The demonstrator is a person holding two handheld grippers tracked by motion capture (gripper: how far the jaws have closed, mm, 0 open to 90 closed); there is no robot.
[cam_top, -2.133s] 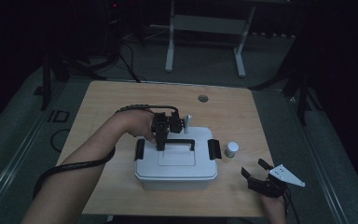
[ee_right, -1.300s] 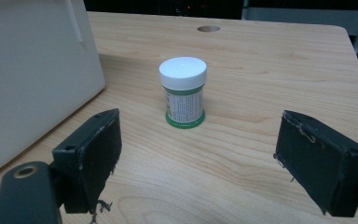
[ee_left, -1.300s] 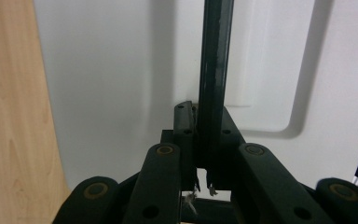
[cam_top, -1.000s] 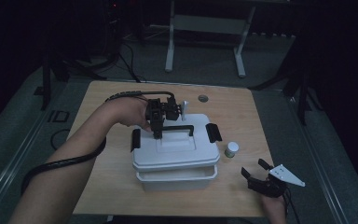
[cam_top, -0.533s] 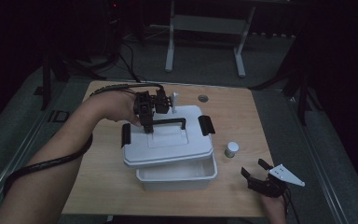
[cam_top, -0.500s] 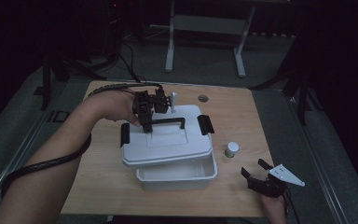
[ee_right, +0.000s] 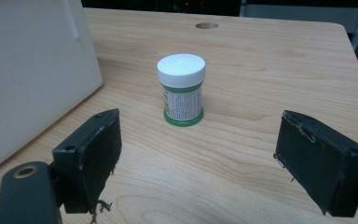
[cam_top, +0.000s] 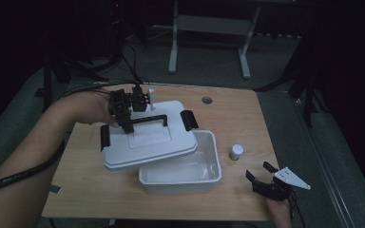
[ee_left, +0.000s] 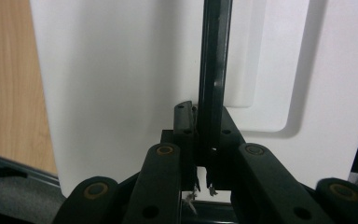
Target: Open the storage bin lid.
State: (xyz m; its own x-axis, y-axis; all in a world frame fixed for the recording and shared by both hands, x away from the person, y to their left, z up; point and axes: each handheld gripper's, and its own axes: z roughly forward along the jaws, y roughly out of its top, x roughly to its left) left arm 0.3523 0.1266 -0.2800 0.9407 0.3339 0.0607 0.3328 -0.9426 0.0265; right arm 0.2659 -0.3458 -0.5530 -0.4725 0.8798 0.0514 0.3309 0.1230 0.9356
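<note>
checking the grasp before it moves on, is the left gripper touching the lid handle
Touching. In the left gripper view the left gripper has its fingers clamped on the black lid handle, with no gap between them.

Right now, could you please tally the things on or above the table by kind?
Box lid, held by its handle: 1
Open box: 1
Small jar: 1
Hand-held grippers, left and right: 2
Total: 5
</note>
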